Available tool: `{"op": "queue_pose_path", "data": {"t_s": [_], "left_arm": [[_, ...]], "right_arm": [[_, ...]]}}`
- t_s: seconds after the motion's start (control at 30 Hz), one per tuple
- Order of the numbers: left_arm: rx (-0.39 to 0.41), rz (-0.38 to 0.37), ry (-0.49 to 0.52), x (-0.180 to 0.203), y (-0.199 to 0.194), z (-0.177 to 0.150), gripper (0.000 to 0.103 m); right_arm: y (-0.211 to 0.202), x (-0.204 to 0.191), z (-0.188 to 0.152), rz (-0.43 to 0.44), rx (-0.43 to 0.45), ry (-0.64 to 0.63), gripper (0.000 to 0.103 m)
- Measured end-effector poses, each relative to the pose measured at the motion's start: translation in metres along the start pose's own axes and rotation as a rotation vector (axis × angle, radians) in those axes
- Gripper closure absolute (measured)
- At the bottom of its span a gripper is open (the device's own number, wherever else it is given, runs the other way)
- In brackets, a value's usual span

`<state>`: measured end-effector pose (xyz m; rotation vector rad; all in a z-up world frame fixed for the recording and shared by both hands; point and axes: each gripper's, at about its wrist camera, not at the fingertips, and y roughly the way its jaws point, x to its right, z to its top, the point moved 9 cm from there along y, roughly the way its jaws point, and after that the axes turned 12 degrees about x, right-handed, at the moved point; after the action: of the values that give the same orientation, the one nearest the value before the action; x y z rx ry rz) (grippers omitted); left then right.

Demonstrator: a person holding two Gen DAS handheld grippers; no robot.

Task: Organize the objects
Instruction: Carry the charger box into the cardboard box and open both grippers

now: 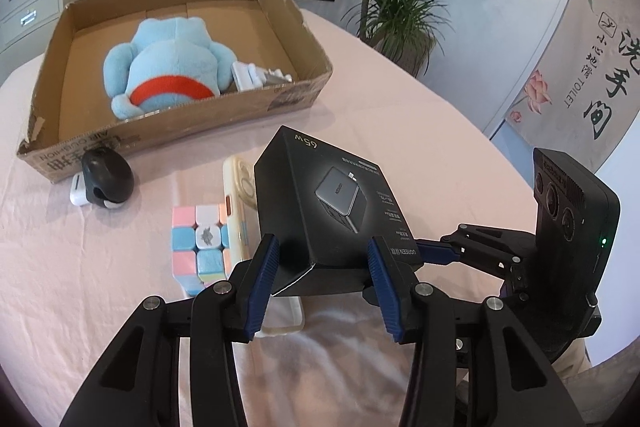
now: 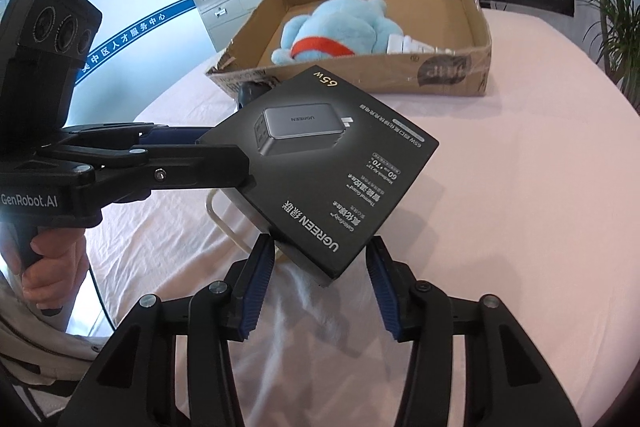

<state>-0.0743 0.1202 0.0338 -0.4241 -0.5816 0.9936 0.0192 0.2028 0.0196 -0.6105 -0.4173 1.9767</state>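
A black charger box [image 1: 320, 187] hangs tilted above the pink table, held from two sides. My left gripper [image 1: 322, 263] is shut on its near end, with both blue pads pressed to it. In the right wrist view the charger box [image 2: 320, 163] has its near corner between the pads of my right gripper [image 2: 320, 267], which is shut on it. The left gripper's finger [image 2: 224, 163] clamps the box's left edge there. The right gripper's arm [image 1: 444, 251] reaches in behind the box from the right.
An open cardboard box [image 1: 304, 95] at the back holds a blue plush toy [image 1: 168, 67] and white items [image 1: 256, 75]. On the cloth lie a black mouse [image 1: 108, 179], a white earbud case [image 1: 78, 193], a pastel cube [image 1: 200, 243] and a phone [image 1: 240, 195].
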Motion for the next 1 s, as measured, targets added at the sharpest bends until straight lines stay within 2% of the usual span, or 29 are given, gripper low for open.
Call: {"op": "queue_pose_path", "data": {"t_s": [0.6,1.0], "left_arm": [[0.113,0.017,0.083,0.012,-0.005,0.069,0.059],[0.205,0.025,0.142,0.002,0.018,0.161,0.059]], "right_arm": [[-0.008,0.011,0.065,-0.064,0.107,-0.087,0.058],[0.007,0.035,0.151,-0.134,0.191,-0.187,0.058]]}}
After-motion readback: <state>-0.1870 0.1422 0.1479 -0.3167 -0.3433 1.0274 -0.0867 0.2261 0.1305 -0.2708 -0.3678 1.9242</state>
